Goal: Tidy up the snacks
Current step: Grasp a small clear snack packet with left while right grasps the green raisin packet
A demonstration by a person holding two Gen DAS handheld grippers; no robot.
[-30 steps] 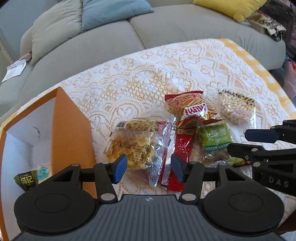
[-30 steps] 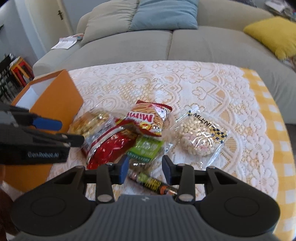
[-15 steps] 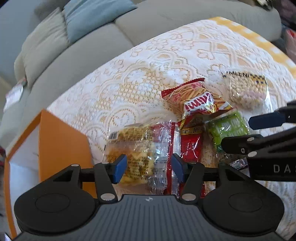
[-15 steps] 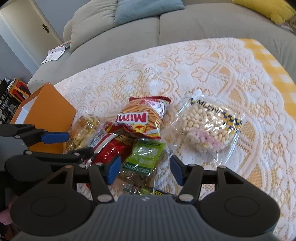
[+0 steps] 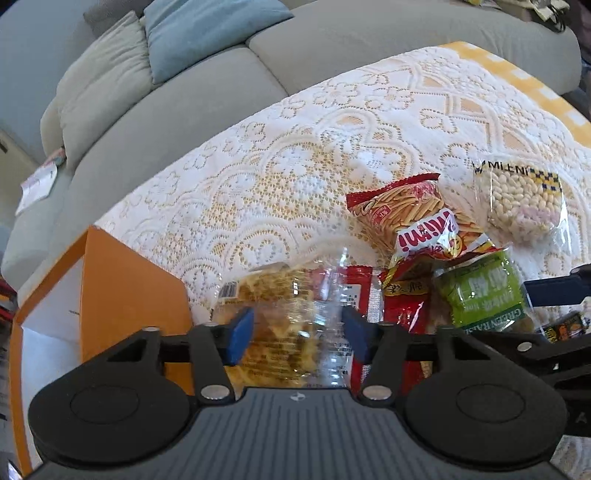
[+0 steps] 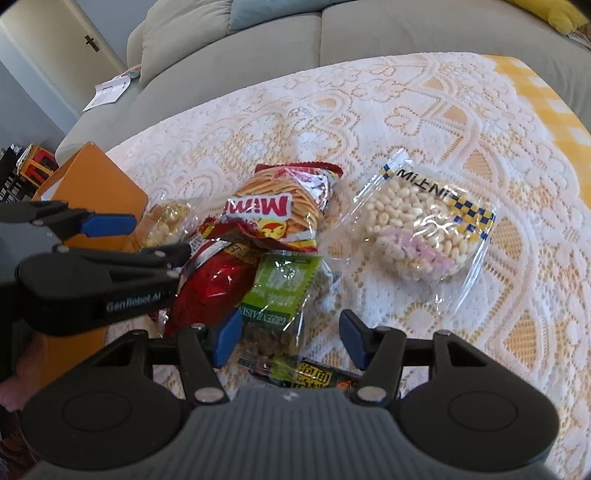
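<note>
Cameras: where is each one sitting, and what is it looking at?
Left wrist: on the left gripper, its jaws closing, looking down at the clear yellow snack bag; the right gripper's fingers show.
Right wrist: on the right gripper, over the green raisin bag; the left gripper shows.
Both see the orange box and sofa.

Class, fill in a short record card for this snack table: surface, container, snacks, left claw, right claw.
surface: lace tablecloth in front of a grey sofa
container: orange box, at the left of the pile
snacks: clear bag of yellow crackers, red Mimi bag, green raisin pack, clear bag of white puffs
left claw: closing around the cracker bag, not yet pressing
right claw: open over the raisin pack
</note>
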